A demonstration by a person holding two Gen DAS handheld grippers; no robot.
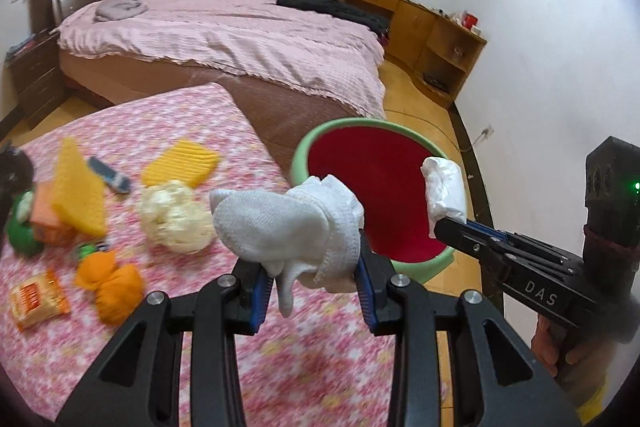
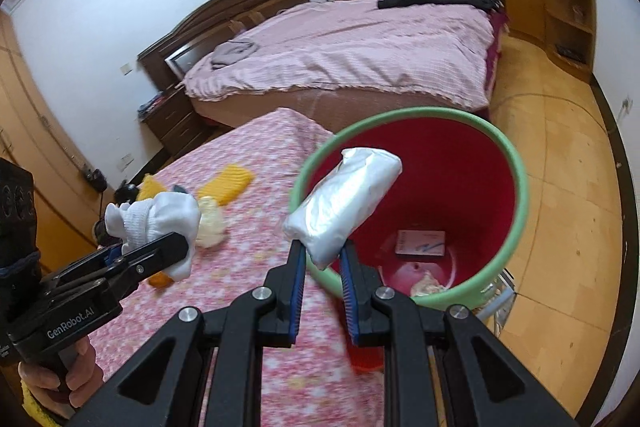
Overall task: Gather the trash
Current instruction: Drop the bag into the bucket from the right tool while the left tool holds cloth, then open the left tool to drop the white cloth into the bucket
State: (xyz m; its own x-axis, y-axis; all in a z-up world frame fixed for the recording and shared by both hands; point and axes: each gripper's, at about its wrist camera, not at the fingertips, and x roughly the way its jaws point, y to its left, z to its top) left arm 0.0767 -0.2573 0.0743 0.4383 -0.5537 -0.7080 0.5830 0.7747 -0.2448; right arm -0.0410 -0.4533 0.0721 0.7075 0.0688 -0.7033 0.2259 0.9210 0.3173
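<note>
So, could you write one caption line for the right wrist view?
Right tool holds a white wrapped packet over the red bin; left tool grips a white cloth.

tabletop clutter motion-blurred; bin's contents — indistinct scraps
</note>
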